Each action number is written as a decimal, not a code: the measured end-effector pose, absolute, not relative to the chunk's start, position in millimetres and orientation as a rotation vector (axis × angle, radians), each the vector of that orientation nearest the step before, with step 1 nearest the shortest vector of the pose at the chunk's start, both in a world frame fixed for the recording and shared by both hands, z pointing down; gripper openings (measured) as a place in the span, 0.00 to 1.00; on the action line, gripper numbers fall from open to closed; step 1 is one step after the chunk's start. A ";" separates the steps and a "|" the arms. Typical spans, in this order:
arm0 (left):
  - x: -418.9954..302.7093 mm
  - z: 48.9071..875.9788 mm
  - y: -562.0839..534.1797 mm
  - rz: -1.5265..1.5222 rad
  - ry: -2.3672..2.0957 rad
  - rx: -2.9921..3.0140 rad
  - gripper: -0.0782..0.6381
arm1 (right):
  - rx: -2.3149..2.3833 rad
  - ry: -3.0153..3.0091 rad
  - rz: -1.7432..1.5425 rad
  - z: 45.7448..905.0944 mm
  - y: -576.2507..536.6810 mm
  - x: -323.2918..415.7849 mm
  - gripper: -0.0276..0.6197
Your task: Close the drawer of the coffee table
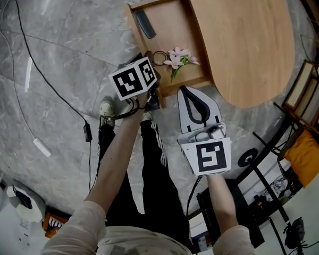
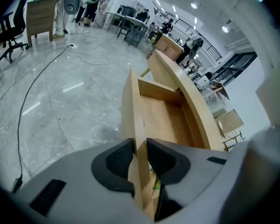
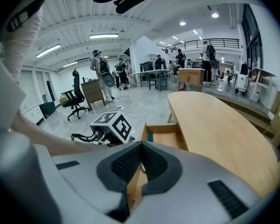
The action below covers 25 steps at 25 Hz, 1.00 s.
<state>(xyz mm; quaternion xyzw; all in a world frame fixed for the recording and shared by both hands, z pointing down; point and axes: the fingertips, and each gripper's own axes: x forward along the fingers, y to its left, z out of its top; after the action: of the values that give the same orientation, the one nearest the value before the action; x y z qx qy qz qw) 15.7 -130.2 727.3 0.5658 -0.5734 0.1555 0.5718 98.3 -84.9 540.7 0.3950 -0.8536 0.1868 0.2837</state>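
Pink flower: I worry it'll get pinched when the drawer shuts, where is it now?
Head view, upper middle: the pink flower lies inside the open drawer, by its front panel, just right of a ring.

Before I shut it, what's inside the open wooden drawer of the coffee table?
A dark flat oblong object, a thin ring and pink flowers. The left gripper hides a corner of the light wooden drawer.

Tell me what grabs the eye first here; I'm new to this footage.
The open drawer juts from the wooden coffee table at the head view's top, with pink flowers lying inside. The left gripper is clamped on the drawer's front panel.
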 end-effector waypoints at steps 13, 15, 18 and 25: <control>90.8 702.7 -165.3 0.334 -1.161 1.501 0.25 | 1.114 -2.319 0.522 530.6 -87.7 100.9 0.05; 101.1 702.6 -171.1 0.354 -1.143 1.534 0.25 | 1.137 -2.317 0.530 530.2 -88.8 106.6 0.05; 113.9 702.9 -177.0 0.377 -1.110 1.589 0.26 | 1.166 -2.302 0.536 532.4 -88.3 114.3 0.05; 135.6 702.3 -189.7 0.394 -1.036 1.652 0.28 | 1.175 -2.287 0.524 537.2 -82.2 123.2 0.05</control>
<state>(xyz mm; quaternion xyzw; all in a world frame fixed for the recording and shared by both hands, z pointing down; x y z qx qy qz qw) 135.6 -189.7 702.3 0.6962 -0.4367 0.1662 0.5449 123.2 -82.2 537.2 0.4331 -0.8425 0.1929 0.2560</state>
